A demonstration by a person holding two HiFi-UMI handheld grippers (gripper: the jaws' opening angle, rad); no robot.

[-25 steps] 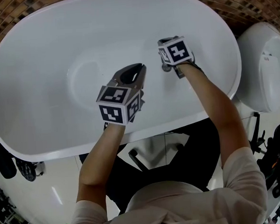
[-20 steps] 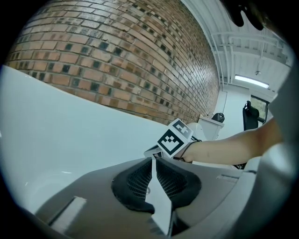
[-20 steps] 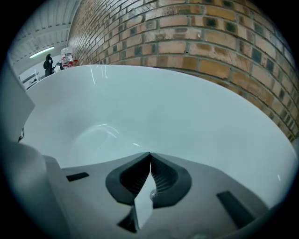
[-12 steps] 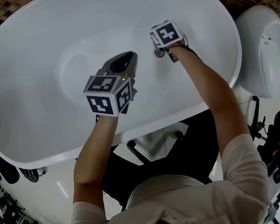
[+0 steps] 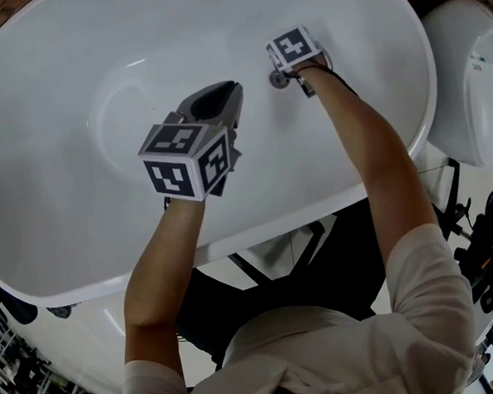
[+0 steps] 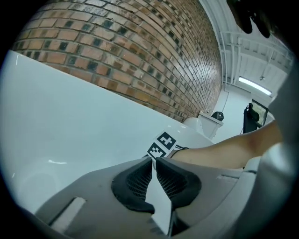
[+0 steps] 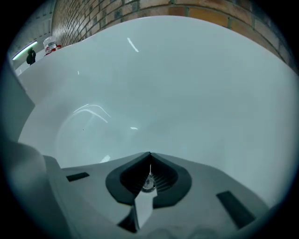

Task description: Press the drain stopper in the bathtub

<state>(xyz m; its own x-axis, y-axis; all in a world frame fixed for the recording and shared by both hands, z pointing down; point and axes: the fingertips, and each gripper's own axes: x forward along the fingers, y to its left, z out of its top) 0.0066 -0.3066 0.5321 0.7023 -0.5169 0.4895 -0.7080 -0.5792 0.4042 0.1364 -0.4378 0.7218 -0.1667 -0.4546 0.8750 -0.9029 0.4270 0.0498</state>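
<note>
Stopper: the drain stopper (image 5: 279,80) is a small shiny round knob on the floor of the white bathtub (image 5: 75,119), toward the right end.
Right claw: the right gripper (image 5: 285,73) is right on top of the stopper. In the head view the knob peeks out just under its marker cube (image 5: 291,48).
Right claw state: the jaws are closed, with the tips together (image 7: 149,155). The round knob (image 7: 148,185) shows in the small hollow behind the tips. I cannot tell if the claw is touching it.
Which way to go: the stopper is under the right claw, so I think the push has to go straight down into the tub floor. The knob is round, so it has no long side to line up with.
Left claw: the left gripper (image 5: 230,91) hangs over the middle of the tub, well apart from the stopper and to its left. Its jaws are almost together with nothing between them (image 6: 153,159).
Nearer hand: the right one, by a lot. From the left gripper view the right claw's cube (image 6: 161,144) is seen out in front.
In the way: nothing sits between the right claw and the knob. The tub floor around it is bare and smooth.
Around: the person's right arm (image 5: 369,159) reaches over the tub rim. A white toilet (image 5: 464,79) stands just past the right end of the tub. A brick wall (image 6: 140,46) is behind the tub.
Watch out: the knob is small and the tub is slippery, so I think closed tips could slide off if the push is not straight.
</note>
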